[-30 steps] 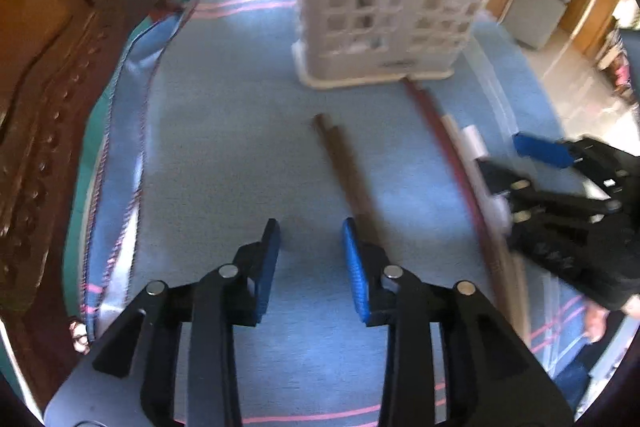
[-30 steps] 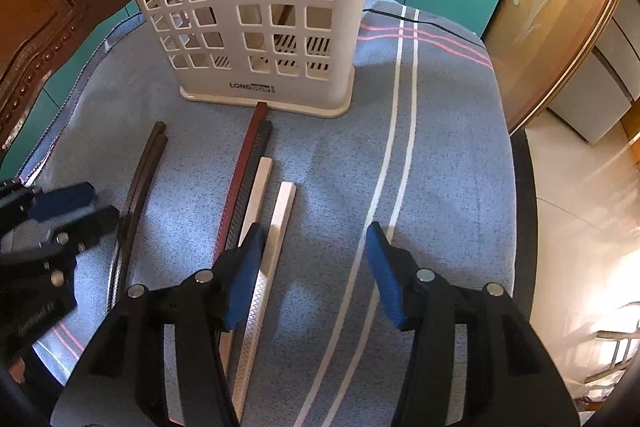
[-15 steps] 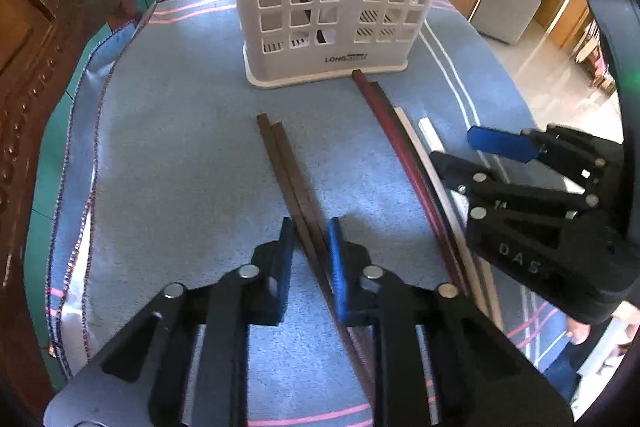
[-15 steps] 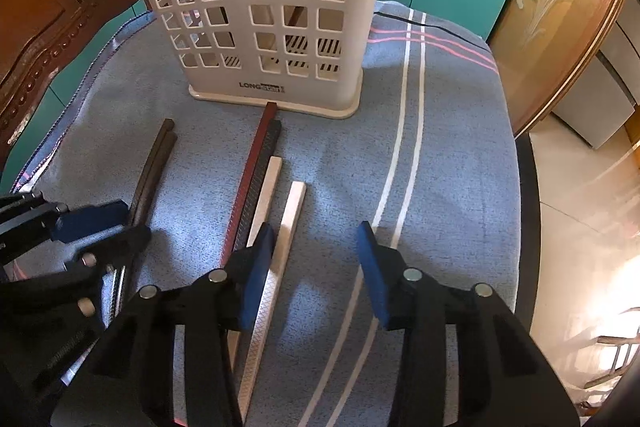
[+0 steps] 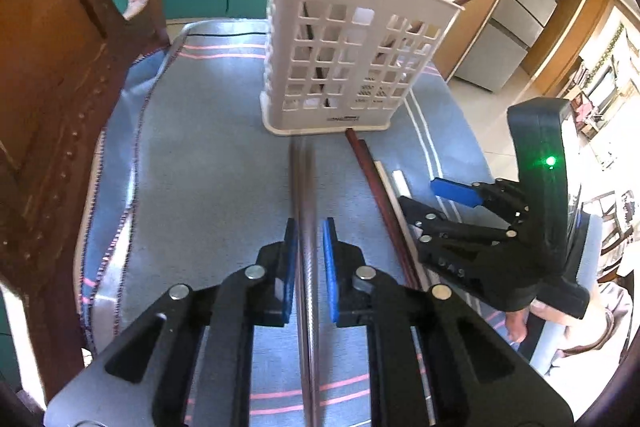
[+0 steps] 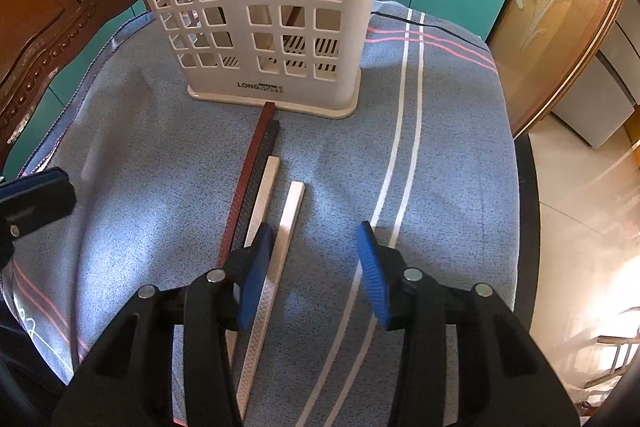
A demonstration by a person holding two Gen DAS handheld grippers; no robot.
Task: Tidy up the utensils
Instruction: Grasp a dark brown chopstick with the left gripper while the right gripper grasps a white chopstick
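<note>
Left gripper (image 5: 308,255) clamped on blurred brown chopsticks (image 5: 306,187), center frame. Right gripper (image 6: 316,267) open, white chopstick (image 6: 276,259) just inside its left pad.

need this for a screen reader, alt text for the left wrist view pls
The left claw is shut on a blurred pair of dark chopsticks pointing toward a white slotted utensil basket on a blue striped cloth. To the right, more chopsticks lie beside the open right claw.

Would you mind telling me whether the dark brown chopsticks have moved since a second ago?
Yes. The dark brown chopsticks are off the blue cloth, gripped in the left gripper, and no longer lie left of the white basket in the right wrist view.
</note>
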